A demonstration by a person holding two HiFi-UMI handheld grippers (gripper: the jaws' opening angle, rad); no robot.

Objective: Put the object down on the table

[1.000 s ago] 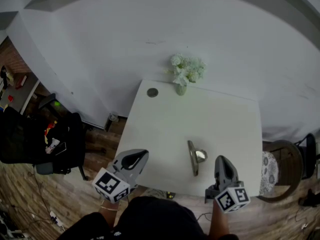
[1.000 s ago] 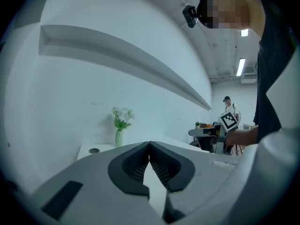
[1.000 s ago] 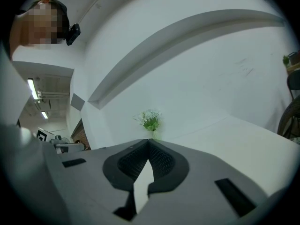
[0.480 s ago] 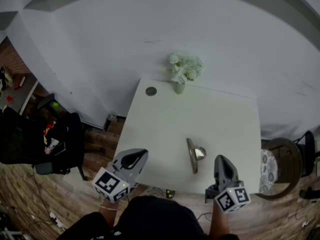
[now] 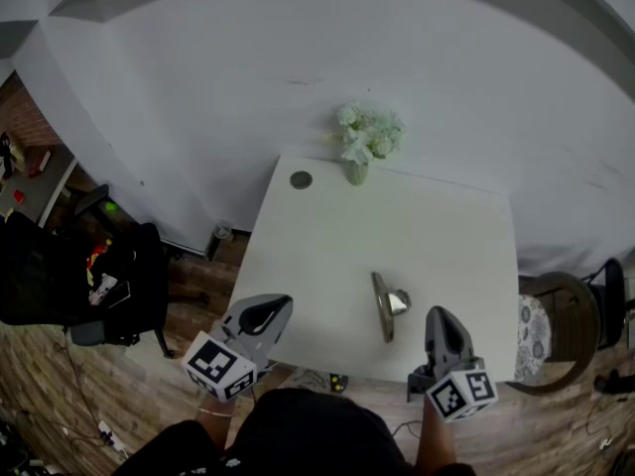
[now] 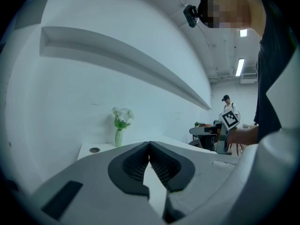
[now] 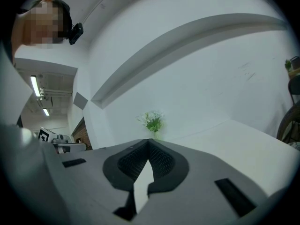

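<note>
Nothing moved: our left gripper (image 5: 266, 312) and right gripper (image 5: 444, 322) are closed, empty; object (image 5: 386, 308) lies on table (image 5: 327, 236); we likely just withdraw.

Vase of white flowers (image 5: 365, 139), black office chair (image 5: 134, 271)

Obj (image 5: 382, 310) – shiny metal; tbl (image 5: 437, 246) – matt, smooth.

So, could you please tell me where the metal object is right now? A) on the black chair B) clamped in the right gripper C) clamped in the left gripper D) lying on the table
D: the metal object lies free on the white table near its front edge, and the left gripper and right gripper are both shut with nothing between their jaws.
</note>
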